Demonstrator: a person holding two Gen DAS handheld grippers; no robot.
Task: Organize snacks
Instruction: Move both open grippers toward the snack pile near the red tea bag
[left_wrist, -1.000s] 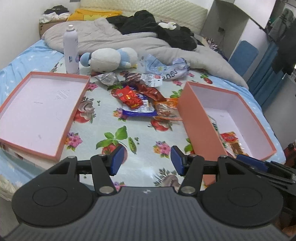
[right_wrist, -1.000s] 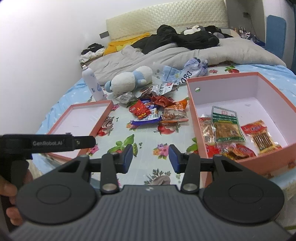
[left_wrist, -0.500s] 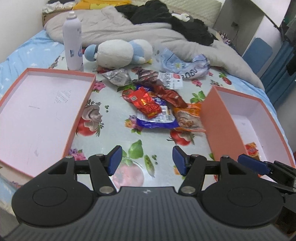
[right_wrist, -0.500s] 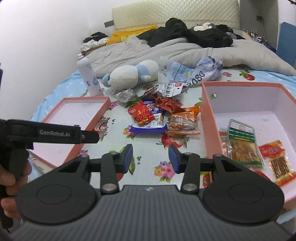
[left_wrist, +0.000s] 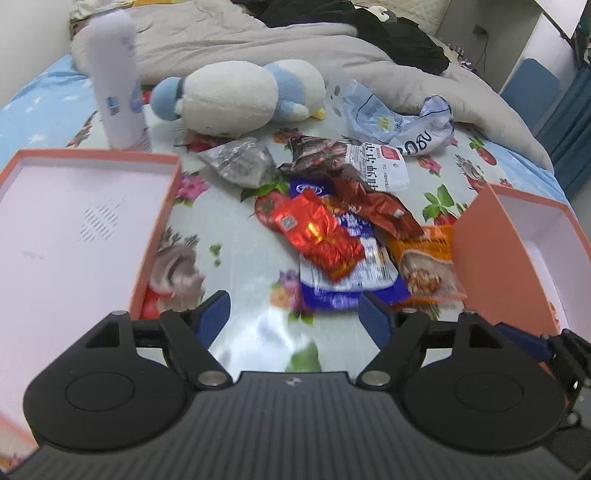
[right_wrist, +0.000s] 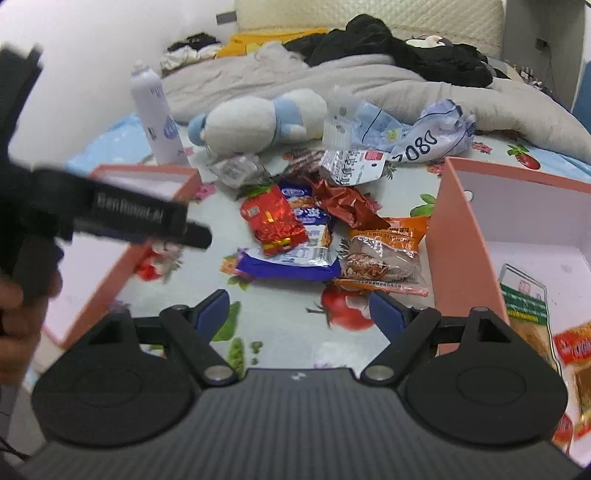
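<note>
Snacks (left_wrist: 343, 236), about six packets, lie heaped mid-frame between two boxes (left_wrist: 74, 236) (left_wrist: 517, 251); red packet (left_wrist: 317, 236) runs upper left to lower right. Left gripper (left_wrist: 293, 314) and right gripper (right_wrist: 299, 312) are opening, nothing between them.

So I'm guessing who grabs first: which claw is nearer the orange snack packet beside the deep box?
Right, probably. The right claw has the orange snack packet just beyond its right fingertip; the left claw sits more toward the blue packet. Both are opening, empty.
</note>
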